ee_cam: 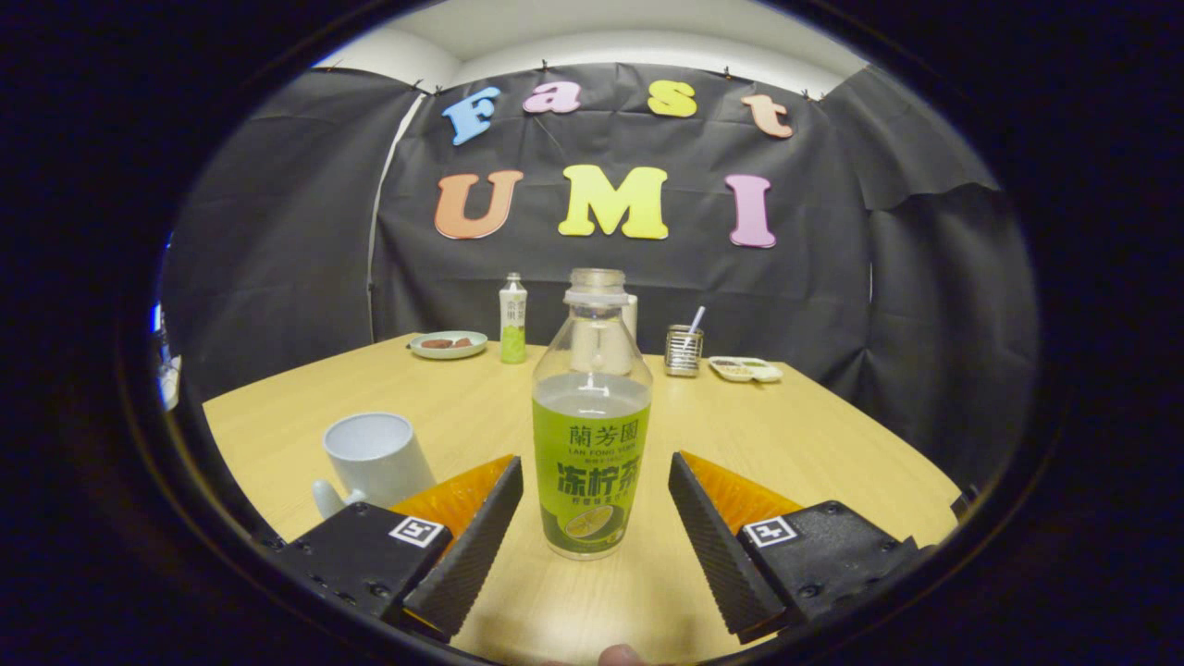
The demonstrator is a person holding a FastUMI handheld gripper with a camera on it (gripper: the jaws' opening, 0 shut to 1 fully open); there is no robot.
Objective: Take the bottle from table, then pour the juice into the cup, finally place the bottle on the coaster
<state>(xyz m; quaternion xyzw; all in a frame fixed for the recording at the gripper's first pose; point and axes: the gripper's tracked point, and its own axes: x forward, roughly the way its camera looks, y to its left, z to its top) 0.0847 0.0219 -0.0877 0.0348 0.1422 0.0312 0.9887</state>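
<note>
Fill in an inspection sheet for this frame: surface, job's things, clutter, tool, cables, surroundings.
Surface: light wooden table.
Job's things: open bottle with green label, upright, part full, between the tool's fingers; white cup beside the left finger, upright; coaster: nothing seen.
Clutter: along the far edge, a plate with food, a small bottle, a metal holder with a straw, a white tray.
Tool: open, fingers either side of the bottle, not touching.
Cables: nothing seen.
Surroundings: black cloth booth wall.

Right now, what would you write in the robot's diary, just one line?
stage: reaching for bottle | gripper: jaws open, not touching | bottle: upright between jaws, uncapped | cup: left of bottle | juice: not poured
</note>
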